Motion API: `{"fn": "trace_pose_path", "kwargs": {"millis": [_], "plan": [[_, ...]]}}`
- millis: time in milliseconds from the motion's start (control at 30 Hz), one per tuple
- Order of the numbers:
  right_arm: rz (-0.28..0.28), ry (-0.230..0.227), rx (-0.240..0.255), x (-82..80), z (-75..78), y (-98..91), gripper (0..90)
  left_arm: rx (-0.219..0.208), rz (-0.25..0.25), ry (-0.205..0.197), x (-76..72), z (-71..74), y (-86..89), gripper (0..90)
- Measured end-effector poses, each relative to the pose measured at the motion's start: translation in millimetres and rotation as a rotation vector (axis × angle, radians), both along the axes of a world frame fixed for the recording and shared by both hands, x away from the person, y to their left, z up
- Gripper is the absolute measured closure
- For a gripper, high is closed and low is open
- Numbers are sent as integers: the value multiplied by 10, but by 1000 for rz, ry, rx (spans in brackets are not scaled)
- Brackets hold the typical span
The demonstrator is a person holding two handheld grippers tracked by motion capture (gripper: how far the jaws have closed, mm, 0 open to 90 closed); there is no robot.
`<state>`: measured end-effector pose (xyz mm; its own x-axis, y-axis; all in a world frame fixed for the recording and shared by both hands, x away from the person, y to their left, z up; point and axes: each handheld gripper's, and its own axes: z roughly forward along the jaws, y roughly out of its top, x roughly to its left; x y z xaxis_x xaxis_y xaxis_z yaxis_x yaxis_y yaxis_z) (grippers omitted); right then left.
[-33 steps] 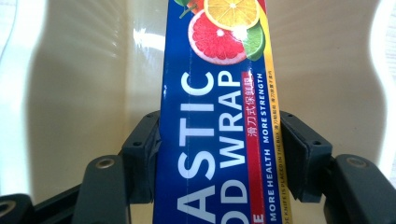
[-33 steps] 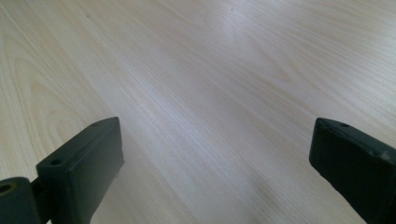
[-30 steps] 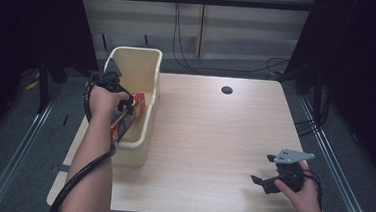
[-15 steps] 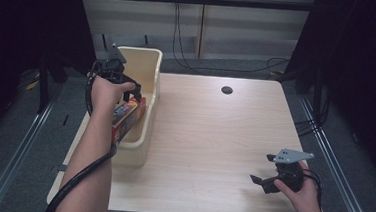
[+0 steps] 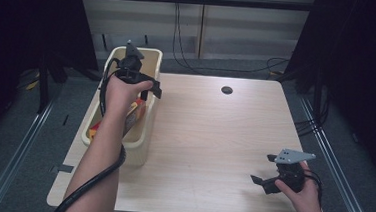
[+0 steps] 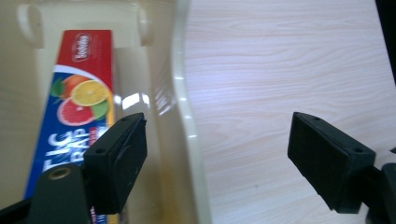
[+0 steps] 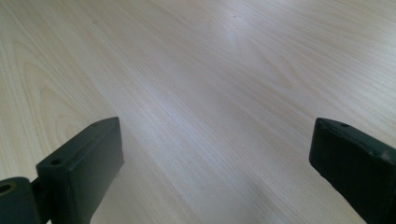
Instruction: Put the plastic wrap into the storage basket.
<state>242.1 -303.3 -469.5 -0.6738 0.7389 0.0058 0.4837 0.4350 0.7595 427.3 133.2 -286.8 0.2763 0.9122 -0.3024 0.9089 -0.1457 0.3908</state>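
High view, left to right, all placed against the cream bin (image 5: pixel 143 148) at the table's (image 5: pixel 214 138) left edge. Inside the bin lies a long box of plastic wrap (image 5: pixel 134 116), red end and citrus print, flat along the bin's length. Left gripper (image 5: pixel 149 89) hangs over the bin's right wall, held from above by the left hand (image 5: pixel 122 92); cable trails down the forearm.

Left gripper view: jaws spread wide and empty, straddling the bin's right wall, one jaw over the wrap box (image 6: pixel 70 121), the other over bare wood outside.

Right of the bin the tabletop is bare wood, a dark round cable hole (image 5: pixel 226 90) near the far edge. Well away from the bin, near the front right corner, right gripper (image 5: pixel 266 182) sits low at the table in the right hand (image 5: pixel 305 192); right gripper view has its jaws apart, nothing between, bare wood ahead.

Risks, as judged: a descent from this pose lands a jaw on the bin rim, since the wall sits between the jaws. Closing here pinches the wall, not the box. Cable could snag the bin edge
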Motion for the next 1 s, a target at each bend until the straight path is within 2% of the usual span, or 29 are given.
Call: {"fn": "trace_pose_path", "kwargs": {"millis": [200, 367, 567, 733, 867, 1000], "plan": [[-4, -3, 5, -4, 13, -5, 28, -14, -56, -40, -45, 6, -207, 172], [6, 0, 5, -7, 10, 14, 28, -28, -84, -50, -68, -33, -366, 160], [9, 0, 6, -6, 10, 10, 28, -44, -149, -78, -111, -43, -539, 146], [17, 2, 1, -5, 4, 20, 28, -55, -201, -95, -143, -131, -666, 138], [15, 9, -1, -2, -7, 34, 28, -76, -221, -95, -161, -202, -762, 133], [10, 8, -2, -2, -6, 30, 28, -80, -244, -103, -161, -234, -840, 129]]}}
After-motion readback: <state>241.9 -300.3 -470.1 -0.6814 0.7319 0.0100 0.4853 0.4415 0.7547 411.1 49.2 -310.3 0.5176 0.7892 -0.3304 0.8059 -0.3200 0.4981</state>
